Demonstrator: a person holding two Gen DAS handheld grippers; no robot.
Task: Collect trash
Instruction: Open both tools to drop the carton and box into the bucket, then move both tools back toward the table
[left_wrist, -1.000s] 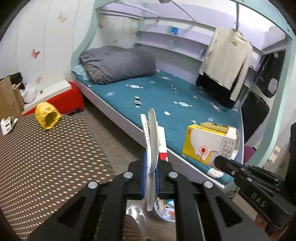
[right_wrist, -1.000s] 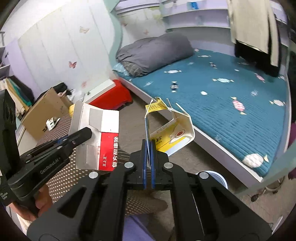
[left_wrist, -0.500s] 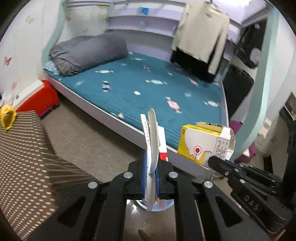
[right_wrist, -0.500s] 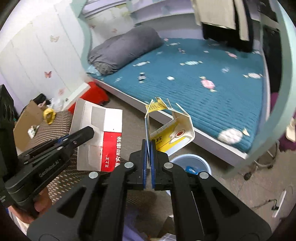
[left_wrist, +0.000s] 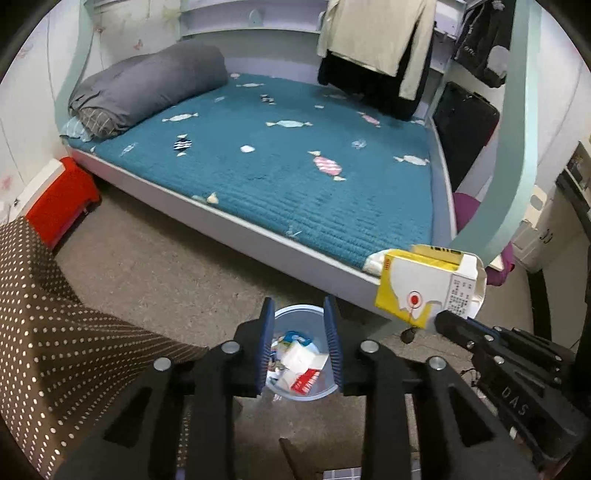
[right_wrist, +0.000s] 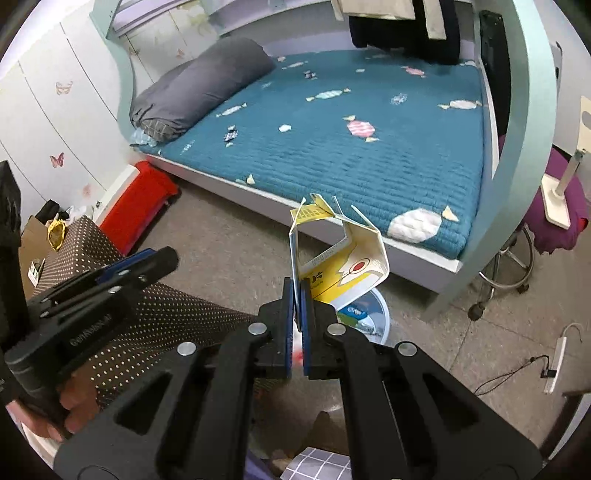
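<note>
Status: partway through. The round pale-blue plastic waste bin (left_wrist: 301, 354) on the grey floor, just off the near corner of the bed's white frame, already holds several scraps, including a white-and-red flattened carton (left_wrist: 301, 365) and some blue-printed wrappers. One piece looks left to drop: the yellow-and-white opened cardboard box (right_wrist: 343, 254).

Left gripper (left_wrist: 298, 343): jaws are opening, nothing between the blue pads; it looks down into the bin through the gap, so its load appears released. In the right view it hangs empty over the corner of the brown polka-dot covered surface (right_wrist: 155, 310).

Right gripper (right_wrist: 297, 314): clamped on a thin flap of the yellow-and-white box, pads pressed tight with the box standing up above the fingertips. The box sits above the bin's near rim, not yet inside.

Remaining, my read: bring the right gripper over the bin's opening and let go. I can't tell whether more trash lies elsewhere in the room.
</note>
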